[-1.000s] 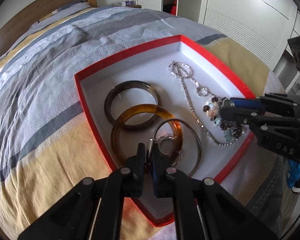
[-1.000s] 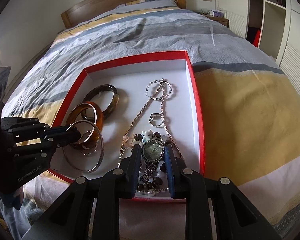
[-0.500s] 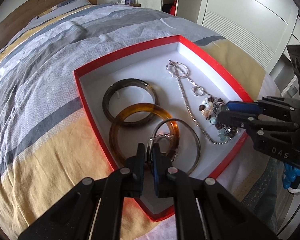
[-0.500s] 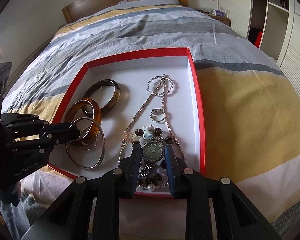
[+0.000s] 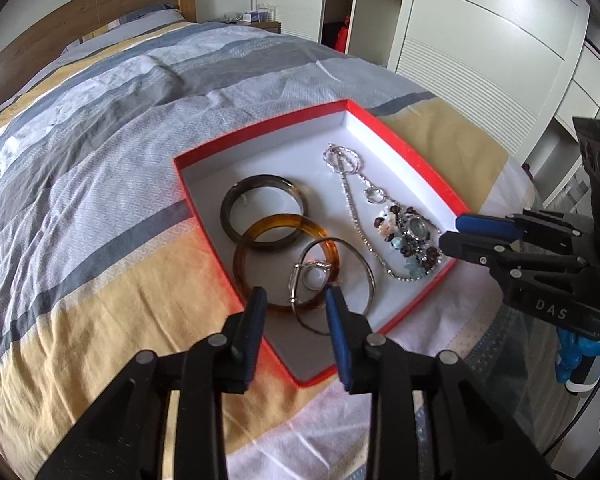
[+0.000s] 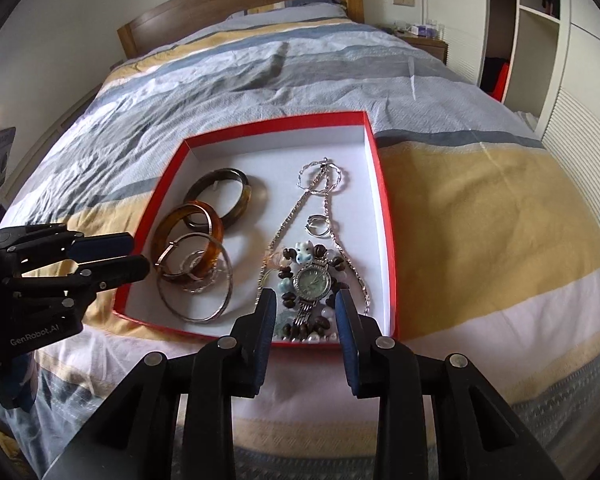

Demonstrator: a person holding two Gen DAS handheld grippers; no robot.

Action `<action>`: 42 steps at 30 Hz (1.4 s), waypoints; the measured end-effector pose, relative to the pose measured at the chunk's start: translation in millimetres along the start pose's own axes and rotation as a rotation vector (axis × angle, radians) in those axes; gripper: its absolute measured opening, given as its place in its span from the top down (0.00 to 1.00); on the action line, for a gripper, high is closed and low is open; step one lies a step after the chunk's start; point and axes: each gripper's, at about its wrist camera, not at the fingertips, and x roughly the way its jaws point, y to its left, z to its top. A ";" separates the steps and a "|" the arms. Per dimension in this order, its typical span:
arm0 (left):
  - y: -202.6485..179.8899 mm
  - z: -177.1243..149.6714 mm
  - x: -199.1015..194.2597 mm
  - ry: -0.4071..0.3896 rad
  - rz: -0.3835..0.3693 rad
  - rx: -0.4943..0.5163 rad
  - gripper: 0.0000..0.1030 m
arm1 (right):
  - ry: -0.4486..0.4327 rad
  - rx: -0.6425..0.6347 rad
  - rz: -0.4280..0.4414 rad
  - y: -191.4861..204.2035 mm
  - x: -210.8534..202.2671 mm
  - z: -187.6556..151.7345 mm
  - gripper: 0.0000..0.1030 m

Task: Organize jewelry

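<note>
A red box with a white inside lies on the bed and holds the jewelry. A dark bangle, an amber bangle, a thin silver bangle and a small silver hoop lie at its left. A silver chain, a watch and beads lie at its right. My left gripper is open and empty above the hoop. My right gripper is open and empty around the watch strap.
The striped grey, yellow and white bedspread surrounds the box. A wooden headboard stands at the far end. White wardrobes and a bedside table line the right side.
Both grippers have opened and pulled back from the box. The left let go of the silver hoop, the right let go of the watch; both lie in the box.
</note>
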 end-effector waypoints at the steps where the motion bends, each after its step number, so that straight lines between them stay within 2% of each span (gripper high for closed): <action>1: 1.9 -2.4 -6.2 -0.007 0.004 -0.007 0.66 | -0.004 0.004 -0.001 1.5 -4.0 -1.0 0.70; 5: 12.7 -12.9 -30.2 -0.025 0.027 -0.038 0.64 | -0.022 0.012 -0.005 9.9 -21.3 -5.2 0.70; 10: 26.9 -31.1 -61.9 -0.047 0.062 -0.079 0.55 | -0.040 0.015 0.011 30.4 -40.0 -10.6 0.68; 16: 51.6 -61.1 -101.1 -0.066 0.111 -0.141 0.45 | -0.056 -0.018 0.049 73.7 -58.7 -17.3 0.67; 18: 62.4 -73.1 -116.3 -0.078 0.132 -0.171 0.42 | -0.063 -0.027 0.065 88.8 -65.2 -20.5 0.64; 28: 95.4 -132.8 -182.9 -0.166 0.272 -0.262 0.40 | -0.085 -0.092 0.115 163.9 -90.6 -35.9 0.59; 32: 100.1 -151.2 -204.0 -0.199 0.311 -0.279 0.40 | -0.088 -0.112 0.125 190.5 -98.4 -43.3 0.49; 42: 114.7 -184.2 -237.9 -0.250 0.374 -0.347 0.40 | -0.097 -0.159 0.099 235.7 -111.3 -51.8 0.43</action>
